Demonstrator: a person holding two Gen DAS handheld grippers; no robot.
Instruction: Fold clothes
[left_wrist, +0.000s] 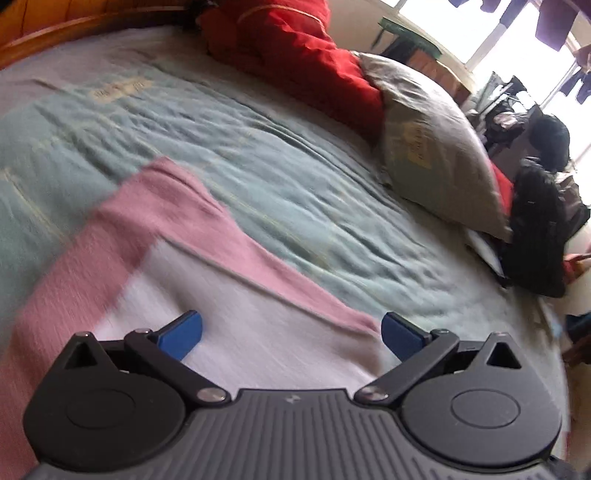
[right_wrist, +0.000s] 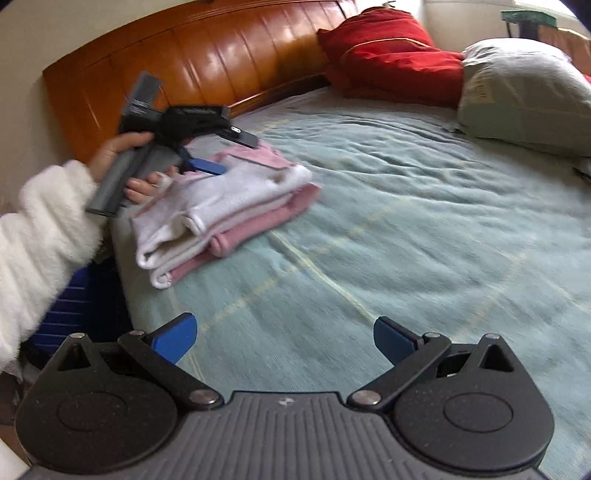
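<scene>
A pink and white garment (right_wrist: 221, 206) lies folded into a thick bundle on the pale green bedspread (right_wrist: 388, 221), near the bed's left edge. In the left wrist view the same garment (left_wrist: 207, 280) fills the near ground, white with pink borders. My left gripper (left_wrist: 291, 336) hovers just over it, open, with nothing between its blue fingers. The right wrist view shows that left gripper (right_wrist: 207, 166) held by a hand in a fluffy white sleeve (right_wrist: 40, 236), over the bundle's far end. My right gripper (right_wrist: 284, 341) stands open above bare bedspread, to the right of the bundle.
A wooden headboard (right_wrist: 207, 55) runs along the back. A red pillow (right_wrist: 391, 55) and a grey pillow (right_wrist: 524, 96) lie at the bed's far right. A black bag (left_wrist: 535, 236) sits past the grey pillow. Blue striped fabric (right_wrist: 74, 310) shows beside the bed's left edge.
</scene>
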